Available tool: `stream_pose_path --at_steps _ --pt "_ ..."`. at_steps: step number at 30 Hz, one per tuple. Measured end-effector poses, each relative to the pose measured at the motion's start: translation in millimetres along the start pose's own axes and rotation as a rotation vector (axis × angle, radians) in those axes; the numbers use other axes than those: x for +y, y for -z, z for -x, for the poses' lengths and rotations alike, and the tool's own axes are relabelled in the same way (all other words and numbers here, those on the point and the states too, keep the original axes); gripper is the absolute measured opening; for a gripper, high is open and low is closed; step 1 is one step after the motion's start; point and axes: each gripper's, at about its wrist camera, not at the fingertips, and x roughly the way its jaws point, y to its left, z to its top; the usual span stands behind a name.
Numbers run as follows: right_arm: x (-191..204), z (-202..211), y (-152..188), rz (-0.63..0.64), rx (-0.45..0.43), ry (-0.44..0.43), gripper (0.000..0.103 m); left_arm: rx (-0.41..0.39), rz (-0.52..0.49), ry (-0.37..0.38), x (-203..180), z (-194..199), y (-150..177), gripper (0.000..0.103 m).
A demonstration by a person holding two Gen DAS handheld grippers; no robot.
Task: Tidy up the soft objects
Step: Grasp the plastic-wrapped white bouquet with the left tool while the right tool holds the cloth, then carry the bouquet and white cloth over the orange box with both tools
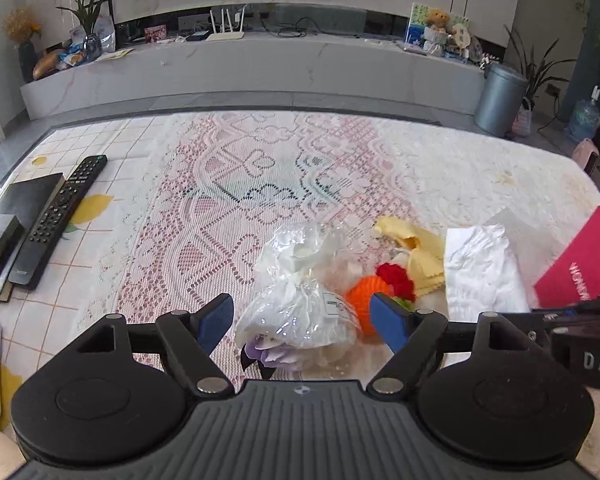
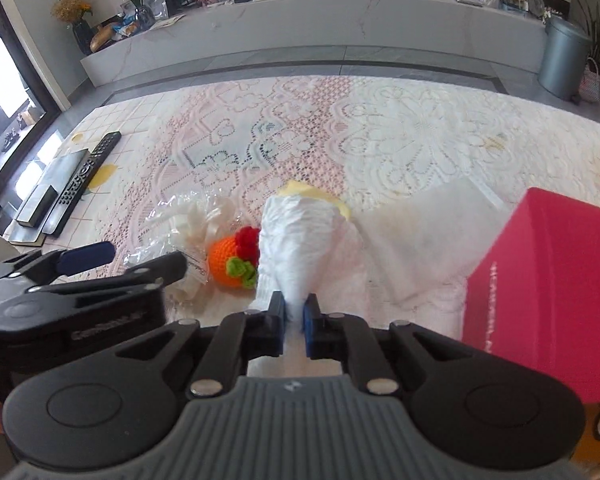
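A clear plastic bag point(image 1: 300, 300) with white and purple soft items lies between the open jaws of my left gripper point(image 1: 302, 320). An orange crochet ball point(image 1: 366, 296) with a red flower lies to its right, also in the right wrist view point(image 2: 230, 264). A yellow cloth point(image 1: 418, 252) lies behind it. My right gripper point(image 2: 294, 316) is shut on a white towel point(image 2: 300, 240) and holds it up off the table. The towel also shows in the left wrist view point(image 1: 480, 268). The left gripper appears at the left of the right wrist view point(image 2: 120, 260).
A red box point(image 2: 548, 288) stands at the right, beside the towel. A black remote point(image 1: 60, 220) and a dark book point(image 1: 20, 208) lie at the table's left. The lace tablecloth point(image 1: 260, 168) covers the table. A grey bin point(image 1: 500, 100) stands on the floor beyond.
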Motion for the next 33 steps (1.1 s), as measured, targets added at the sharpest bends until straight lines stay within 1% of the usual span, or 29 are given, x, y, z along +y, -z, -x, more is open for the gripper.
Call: stream_pose_path --at_steps 3,6,8,10,11,13,16,21,23,28,33 --pt "1 -11 2 0.000 0.016 -0.002 0.007 0.015 0.012 -0.009 2 -12 5 0.091" --pt "0 -18 4 -0.004 0.029 0.000 0.007 0.000 0.017 0.009 4 -16 9 0.091" --pt "-1 -21 5 -0.009 0.035 0.002 0.008 -0.009 0.016 0.013 3 -14 10 0.083" --pt "-1 -22 5 -0.008 0.035 0.002 0.008 -0.018 0.011 0.022 2 -11 10 0.071" --pt "0 -22 5 -0.006 0.034 0.003 0.008 -0.019 0.005 0.021 1 -11 10 0.069" --pt "1 -22 5 -0.004 0.033 0.003 0.008 -0.020 -0.003 0.022 1 -10 11 0.059" --pt "2 -20 5 -0.001 0.029 0.004 0.008 -0.025 -0.014 0.024 0 -8 12 0.051" --pt "0 -8 7 -0.004 0.011 0.003 0.008 -0.047 0.009 0.017 4 11 13 0.047" --pt "-1 1 8 -0.007 -0.001 0.001 0.008 -0.056 0.034 0.024 7 21 13 0.046" --pt "-5 24 15 -0.024 -0.030 -0.009 0.008 -0.075 0.078 0.016 7 49 16 0.046" --pt "-10 52 29 -0.032 -0.053 -0.029 0.008 -0.097 0.118 0.061 3 85 24 0.046"
